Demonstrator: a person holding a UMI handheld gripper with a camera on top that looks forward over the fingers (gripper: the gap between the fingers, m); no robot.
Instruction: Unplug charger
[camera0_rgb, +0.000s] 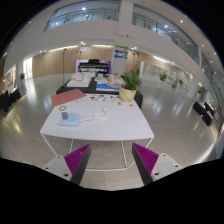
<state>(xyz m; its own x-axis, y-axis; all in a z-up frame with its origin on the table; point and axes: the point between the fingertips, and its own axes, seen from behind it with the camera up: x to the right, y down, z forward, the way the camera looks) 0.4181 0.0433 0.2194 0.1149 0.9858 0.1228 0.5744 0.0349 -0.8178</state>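
Jaws wide apart, holding nothing; hand-held two-finger gripper hovering above a pale glossy floor, with its two magenta finger pads pointing forward. Just beyond the fingers, a white rectangular table on thin metal legs. On its near left part, a small round bluish object, too small to identify. Near the middle of the top, a small white charger with a thin white cable, lying well ahead of the fingers and untouched; plugged in or not, cannot tell. At the far left, a flat reddish-brown board. At the far right corner, a green leafy plant in a pale yellow pot. Farther behind the table, a dark desk with a black screen, then the white walls and balcony of a large bright hall.
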